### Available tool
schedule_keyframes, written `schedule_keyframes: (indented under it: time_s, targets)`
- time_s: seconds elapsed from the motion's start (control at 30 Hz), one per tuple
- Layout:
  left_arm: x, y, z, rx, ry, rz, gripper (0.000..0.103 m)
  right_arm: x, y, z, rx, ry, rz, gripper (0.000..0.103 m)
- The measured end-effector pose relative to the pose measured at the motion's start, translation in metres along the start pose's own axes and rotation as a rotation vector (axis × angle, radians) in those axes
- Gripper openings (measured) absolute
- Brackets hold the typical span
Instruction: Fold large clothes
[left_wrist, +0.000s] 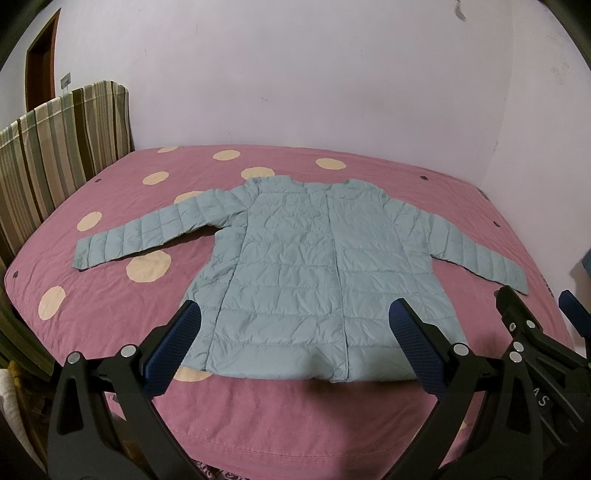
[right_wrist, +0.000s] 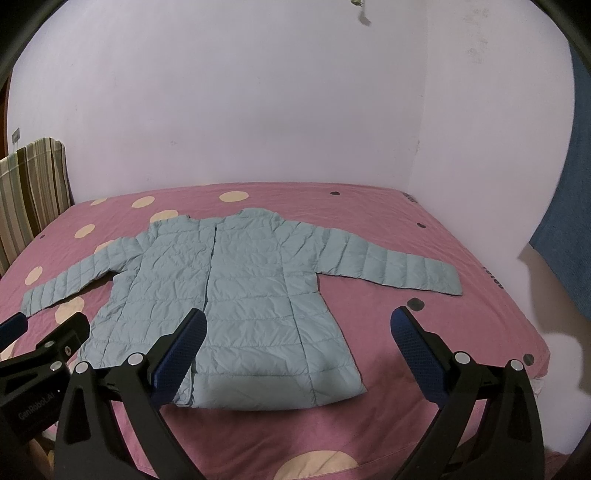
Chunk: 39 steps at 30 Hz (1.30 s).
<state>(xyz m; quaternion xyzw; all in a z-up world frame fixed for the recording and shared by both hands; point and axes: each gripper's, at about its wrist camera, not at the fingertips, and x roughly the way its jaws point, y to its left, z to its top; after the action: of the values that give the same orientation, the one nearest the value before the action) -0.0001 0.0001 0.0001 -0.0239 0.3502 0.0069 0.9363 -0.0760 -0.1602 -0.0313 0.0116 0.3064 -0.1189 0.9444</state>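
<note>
A light blue quilted jacket (left_wrist: 295, 266) lies flat and spread on the pink bed, front up, collar toward the far wall, both sleeves stretched out sideways. It also shows in the right wrist view (right_wrist: 236, 280). My left gripper (left_wrist: 295, 314) is open and empty, held above the jacket's hem. My right gripper (right_wrist: 299, 321) is open and empty, over the jacket's lower right part. The right gripper shows at the right edge of the left wrist view (left_wrist: 532, 306). The left gripper shows at the left edge of the right wrist view (right_wrist: 48, 325).
The pink bedspread (left_wrist: 258, 417) with cream dots covers the bed, its front edge just below the grippers. A striped headboard (left_wrist: 59, 147) stands at the left. A lilac wall (left_wrist: 295, 81) runs behind. A blue cloth (right_wrist: 565, 229) hangs at the right.
</note>
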Motion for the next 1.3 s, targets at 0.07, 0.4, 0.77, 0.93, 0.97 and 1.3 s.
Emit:
schedule_keyframes:
  time_s: [0.07, 0.4, 0.77, 0.93, 0.97, 1.3]
  targets:
    - [0.0001, -0.0042, 0.0016, 0.000, -0.001, 0.002, 0.101, 0.0001, -0.0001, 0.0000, 0.000, 0.000, 0.000, 0.099]
    - [0.0004, -0.0035, 0.0014, -0.001, 0.000, 0.000, 0.101, 0.0004, 0.0003, -0.0004, -0.002, 0.000, -0.001, 0.099]
    - [0.0028, -0.0041, -0.0013, -0.001, 0.001, -0.001, 0.101, 0.0003, 0.0002, -0.0004, -0.002, 0.001, 0.001, 0.099]
    - [0.0032, -0.0057, -0.0044, -0.001, 0.001, -0.001, 0.101, 0.0006, 0.0002, -0.0005, -0.001, 0.003, 0.001, 0.099]
    - [0.0032, -0.0056, -0.0044, 0.000, 0.001, -0.001, 0.101, 0.0005, 0.0002, -0.0002, -0.001, 0.002, 0.000, 0.099]
    - [0.0049, -0.0057, -0.0064, -0.001, 0.002, -0.001, 0.101, -0.0004, 0.0005, 0.0007, -0.003, 0.004, 0.001, 0.099]
